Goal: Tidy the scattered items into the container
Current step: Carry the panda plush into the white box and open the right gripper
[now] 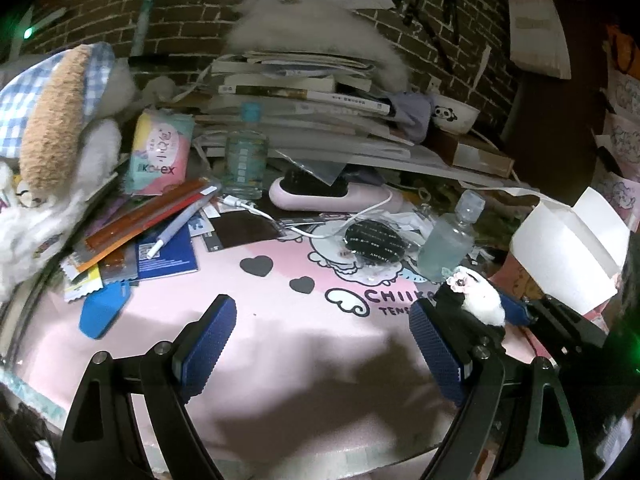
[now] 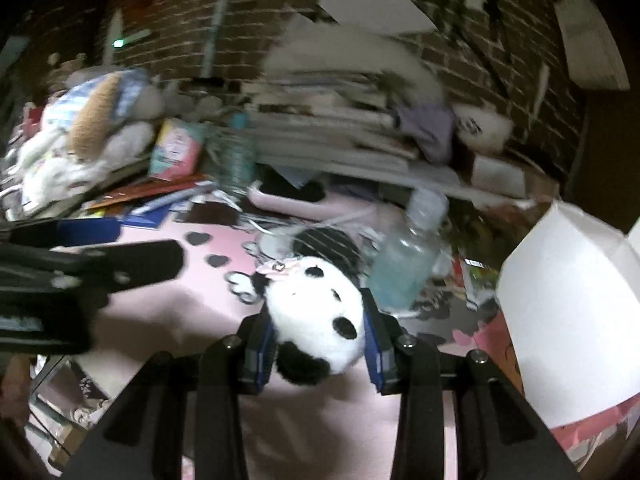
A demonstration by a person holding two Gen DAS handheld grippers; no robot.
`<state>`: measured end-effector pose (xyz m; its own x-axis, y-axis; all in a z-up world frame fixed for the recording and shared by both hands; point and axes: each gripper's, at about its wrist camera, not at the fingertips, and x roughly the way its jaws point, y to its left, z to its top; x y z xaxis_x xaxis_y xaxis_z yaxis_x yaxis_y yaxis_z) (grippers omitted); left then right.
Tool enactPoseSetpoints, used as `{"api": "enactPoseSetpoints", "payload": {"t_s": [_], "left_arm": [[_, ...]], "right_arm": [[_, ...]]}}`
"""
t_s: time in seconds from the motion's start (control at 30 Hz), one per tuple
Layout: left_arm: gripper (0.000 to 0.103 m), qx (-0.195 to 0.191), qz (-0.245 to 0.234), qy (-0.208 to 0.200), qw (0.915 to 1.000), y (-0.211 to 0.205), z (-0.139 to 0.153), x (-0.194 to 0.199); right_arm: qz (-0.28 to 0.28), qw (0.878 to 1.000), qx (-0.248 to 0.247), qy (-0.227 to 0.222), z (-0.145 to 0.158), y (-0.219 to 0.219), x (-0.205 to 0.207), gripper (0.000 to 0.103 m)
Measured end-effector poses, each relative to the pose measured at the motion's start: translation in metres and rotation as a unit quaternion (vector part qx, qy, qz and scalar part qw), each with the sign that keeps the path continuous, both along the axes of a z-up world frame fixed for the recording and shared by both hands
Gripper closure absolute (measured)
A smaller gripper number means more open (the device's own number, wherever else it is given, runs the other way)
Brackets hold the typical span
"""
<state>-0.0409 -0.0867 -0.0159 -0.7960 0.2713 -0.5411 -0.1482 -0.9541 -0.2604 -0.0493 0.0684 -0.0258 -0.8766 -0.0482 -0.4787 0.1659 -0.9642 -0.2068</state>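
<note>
The right gripper (image 2: 318, 330) pinches a small panda toy (image 2: 316, 316) between its 2 fingers, lifted above the pink tabletop (image 1: 280, 340) near the white box (image 2: 568, 320). It looks light and squashy, so the mid-body hold suits it. The left gripper (image 1: 320, 344) is spread, empty.

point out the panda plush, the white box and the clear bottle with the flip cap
panda plush (image 2: 320, 312): right wrist view, on its white face, held in the right claw.
white box (image 2: 568, 320): right wrist view, on its near outer wall.
clear flip-cap bottle (image 1: 448, 240): left wrist view, on its body below the neck.
</note>
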Motion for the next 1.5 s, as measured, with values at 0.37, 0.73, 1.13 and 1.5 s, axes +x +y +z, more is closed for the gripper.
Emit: {"api": "enactPoseSetpoints", "payload": {"t_s": [0.37,0.73,1.13,1.5], "left_arm": [[0.016,0.001,-0.006,0.004,1.0000,0.005,0.007,0.008],[0.016,-0.004,-0.027,0.001,0.9996,0.023,0.010,0.007],[0.016,-0.018,-0.039,-0.002,0.9991,0.038,0.012,0.008],[0.016,-0.022,-0.043,-0.006,0.9988,0.043,0.012,0.008]], "right_arm": [[0.007,1.000,0.002,0.029,0.058,0.033,0.016,0.069],[-0.062,0.998,0.010,0.014,0.124,0.128,0.030,0.069],[-0.114,0.977,0.086,-0.155,0.113,0.196,-0.009,0.069],[-0.114,0.946,0.101,-0.285,0.080,0.223,-0.043,0.068]]}}
